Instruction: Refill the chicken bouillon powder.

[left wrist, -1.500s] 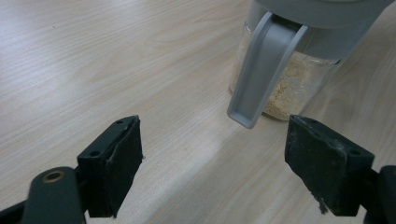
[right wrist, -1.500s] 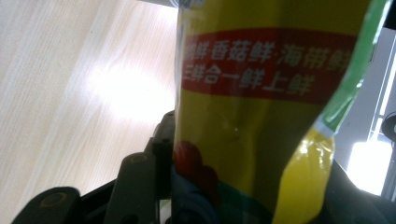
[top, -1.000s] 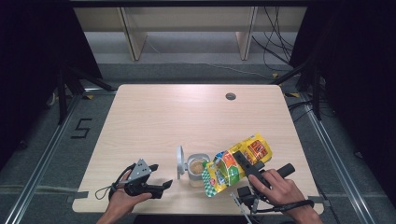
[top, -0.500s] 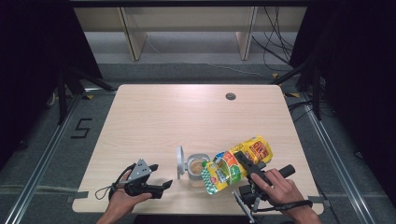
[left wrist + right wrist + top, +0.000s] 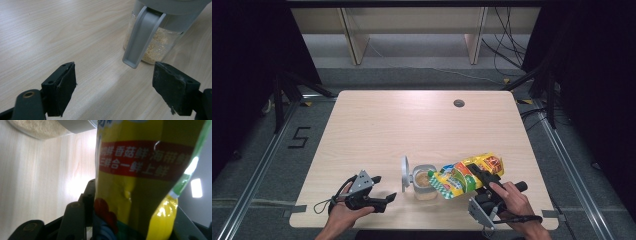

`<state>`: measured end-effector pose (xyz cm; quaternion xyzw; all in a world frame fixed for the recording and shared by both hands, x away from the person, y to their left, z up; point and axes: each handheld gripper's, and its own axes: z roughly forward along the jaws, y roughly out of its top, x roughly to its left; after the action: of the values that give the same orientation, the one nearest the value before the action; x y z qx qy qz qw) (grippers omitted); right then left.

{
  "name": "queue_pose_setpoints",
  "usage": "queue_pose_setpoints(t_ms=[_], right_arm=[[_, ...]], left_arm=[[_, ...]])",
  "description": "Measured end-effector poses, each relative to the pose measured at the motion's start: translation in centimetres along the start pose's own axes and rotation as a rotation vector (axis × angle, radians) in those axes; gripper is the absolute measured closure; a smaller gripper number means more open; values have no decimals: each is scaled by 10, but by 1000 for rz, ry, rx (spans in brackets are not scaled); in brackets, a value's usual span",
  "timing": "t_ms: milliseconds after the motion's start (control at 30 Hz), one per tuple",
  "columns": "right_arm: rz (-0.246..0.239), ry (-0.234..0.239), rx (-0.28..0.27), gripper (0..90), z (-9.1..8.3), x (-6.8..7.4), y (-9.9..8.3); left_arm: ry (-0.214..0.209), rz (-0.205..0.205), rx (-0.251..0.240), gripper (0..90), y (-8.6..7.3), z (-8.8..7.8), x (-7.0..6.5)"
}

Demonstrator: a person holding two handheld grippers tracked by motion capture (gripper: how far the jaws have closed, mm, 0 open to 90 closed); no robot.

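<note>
Yellow bag clamped in right claw — over jar.

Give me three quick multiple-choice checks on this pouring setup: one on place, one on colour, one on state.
1. Where does the small clear glass jar with the grey flip lid stand?
A. Near the table's front edge, between both grippers
B. Beside the round hole at the far edge
C. On the floor

2. The crinkled plastic bag is mainly:
A. Blue
B. Yellow, with green and red
C. White

3. The jar's lid is:
A. Shut
B. Missing
C. Flipped open

A: in the high view it sits between the left gripper and the right gripper.
B: yellow dominates in the high view and the right gripper view.
C: the lid stands up beside the open mouth, granules visible inside.
</note>
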<state>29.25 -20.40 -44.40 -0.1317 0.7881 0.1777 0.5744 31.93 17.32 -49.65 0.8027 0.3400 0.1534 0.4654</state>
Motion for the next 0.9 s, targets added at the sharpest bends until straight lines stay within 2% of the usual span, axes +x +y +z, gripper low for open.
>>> queue_pose_setpoints(t_ms=[33, 67, 100, 133, 167, 200, 233, 267, 300, 333, 367, 400, 433, 467, 500, 600, 700, 733, 767, 800, 833, 900], right_arm=[[91, 14, 12, 593, 0, 6, -2], [74, 21, -6, 595, 1, 4, -4], [116, 28, -2, 597, 0, 7, -5], [66, 31, -28, 599, 1, 3, -5], [153, 46, -18, 600, 1, 9, -7], [155, 40, -34, 601, 1, 10, -8], [171, 56, -30, 603, 1, 10, -9], [173, 45, -37, 605, 1, 11, -10], [155, 56, -26, 607, 0, 8, -11], [211, 68, -16, 610, 0, 11, -12], [237, 65, -19, 613, 0, 11, -13], [187, 51, -38, 615, 1, 7, -14], [236, 55, -41, 617, 1, 9, -15], [211, 61, -42, 619, 1, 7, -15], [246, 52, -41, 620, 1, 9, -16], [241, 75, -44, 625, 2, 9, -17], [260, 72, -56, 630, 3, 10, -18], [222, 68, -63, 631, 4, 7, -19], [279, 76, -53, 633, 4, 11, -19], [248, 76, -56, 634, 5, 9, -19], [247, 78, -60, 636, 6, 9, -19], [286, 83, -60, 639, 7, 12, -20]], left_arm=[[2, 5, 4, 188, 0, 0, 0], [-1, 10, 4, 188, 0, 0, 0], [-5, -1, -2, 188, 0, 0, -1], [-6, -1, -2, 188, 0, 0, -1], [-5, 0, -3, 188, 0, 0, -1], [-3, 0, -4, 188, 0, 0, -1], [-5, 0, -2, 188, 0, 0, 0], [-5, 0, -3, 188, 0, 0, 0], [-5, 0, -3, 188, 0, -1, 0], [-5, 1, -3, 189, 0, 0, 0], [-4, 1, -3, 188, 0, -1, 0], [-6, -6, -8, 188, 0, 0, -1], [-7, -6, -8, 188, 0, 0, -1], [-8, -6, -9, 189, 0, 0, -1], [-7, -6, -8, 189, 0, 0, -1], [-4, 2, -2, 189, 0, 0, -1], [-6, 2, -2, 189, 0, 0, -1], [-7, -5, -7, 189, 0, 0, -1], [-6, 6, -1, 189, 0, 0, -1], [-8, -3, -7, 189, 0, 0, -1], [-10, -19, -5, 189, 0, 0, -2], [-9, -19, -3, 189, 0, 0, -2]])
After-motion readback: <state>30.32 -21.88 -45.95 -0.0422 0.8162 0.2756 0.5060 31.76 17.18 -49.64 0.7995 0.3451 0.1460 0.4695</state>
